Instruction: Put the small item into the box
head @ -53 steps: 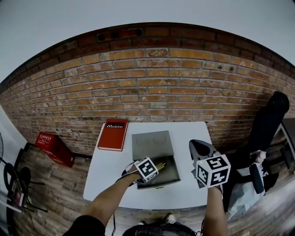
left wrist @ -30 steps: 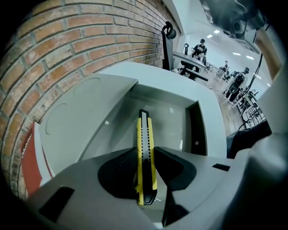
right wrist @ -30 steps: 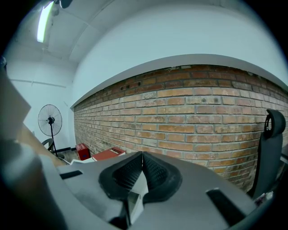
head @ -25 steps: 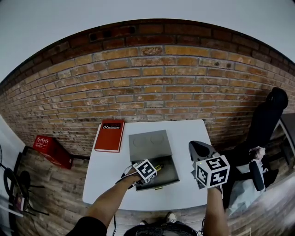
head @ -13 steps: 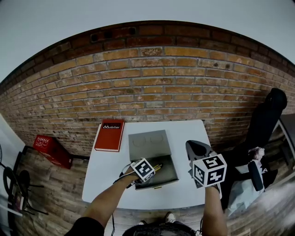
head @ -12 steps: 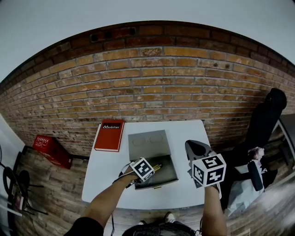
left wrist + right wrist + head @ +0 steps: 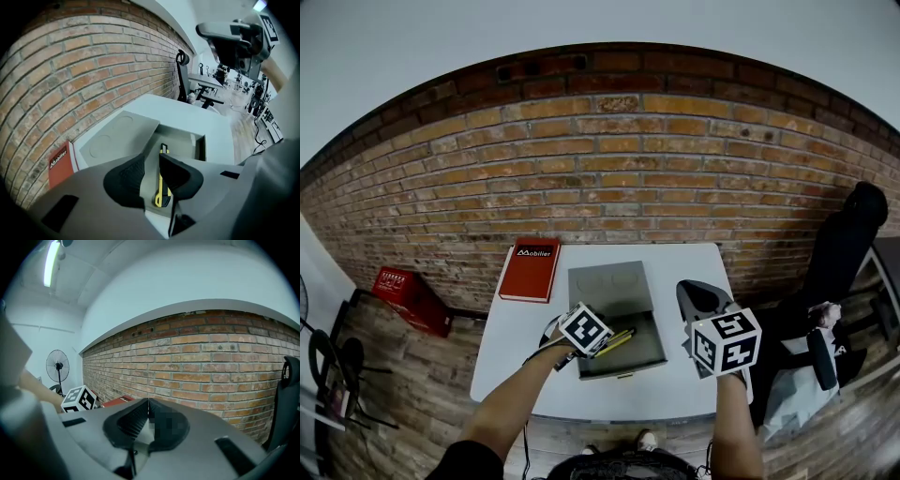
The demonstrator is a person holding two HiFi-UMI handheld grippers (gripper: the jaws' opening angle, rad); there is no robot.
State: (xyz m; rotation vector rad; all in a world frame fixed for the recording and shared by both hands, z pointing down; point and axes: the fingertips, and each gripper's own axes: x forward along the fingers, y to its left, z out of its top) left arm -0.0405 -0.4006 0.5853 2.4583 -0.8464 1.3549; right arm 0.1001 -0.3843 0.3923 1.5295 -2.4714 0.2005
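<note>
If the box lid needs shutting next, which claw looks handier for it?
Probably the left claw: it is open, right by the box, with the lid lying flat beyond. The right claw is shut, off to the side, facing the brick wall.

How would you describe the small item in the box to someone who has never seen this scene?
On the white table before the brick wall stands an open grey box. Inside its tray lies a slim utility knife, the only yellow thing there, unlike the flat red book beside the box.
</note>
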